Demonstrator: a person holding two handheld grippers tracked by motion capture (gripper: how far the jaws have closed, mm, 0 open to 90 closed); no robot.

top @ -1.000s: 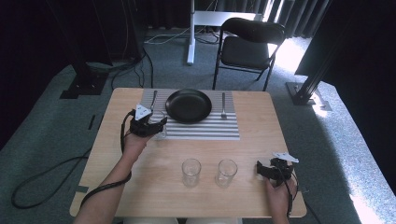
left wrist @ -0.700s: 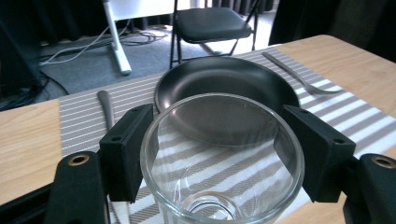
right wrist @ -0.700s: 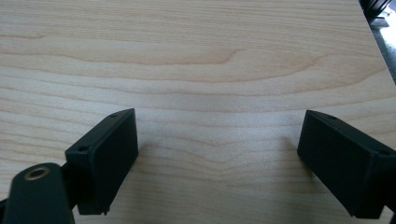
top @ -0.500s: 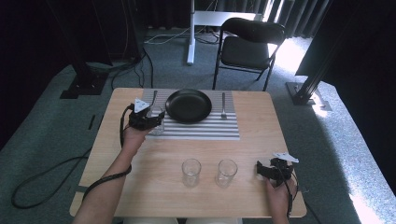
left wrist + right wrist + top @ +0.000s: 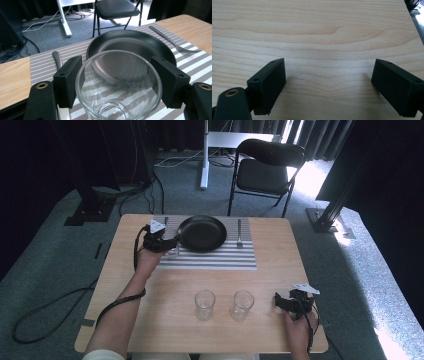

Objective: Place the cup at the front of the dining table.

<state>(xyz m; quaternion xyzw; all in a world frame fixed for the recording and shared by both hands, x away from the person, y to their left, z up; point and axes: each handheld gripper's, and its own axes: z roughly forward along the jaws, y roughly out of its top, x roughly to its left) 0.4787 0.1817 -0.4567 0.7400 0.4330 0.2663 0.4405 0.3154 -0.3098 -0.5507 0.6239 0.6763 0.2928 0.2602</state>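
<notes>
A clear drinking glass (image 5: pixel 117 100) sits between the two black pads of my left gripper (image 5: pixel 119 81), which is shut on it. In the high view this left gripper (image 5: pixel 161 241) holds the glass (image 5: pixel 173 251) over the left end of the striped placemat (image 5: pixel 210 261), right beside the black plate (image 5: pixel 202 233). The plate (image 5: pixel 130 42) lies just beyond the glass. My right gripper (image 5: pixel 276 301) rests low at the table's near right, and its jaws (image 5: pixel 329 85) stand open over bare wood.
Two more empty glasses (image 5: pixel 204 304) (image 5: pixel 243 305) stand near the front edge. A fork (image 5: pixel 239 232) lies right of the plate and a knife (image 5: pixel 57 60) left of it. A black chair (image 5: pixel 265 165) stands beyond the table.
My left gripper has carried the glass away from the person and slightly right, closer to the plate. The right gripper has stayed where it was.
</notes>
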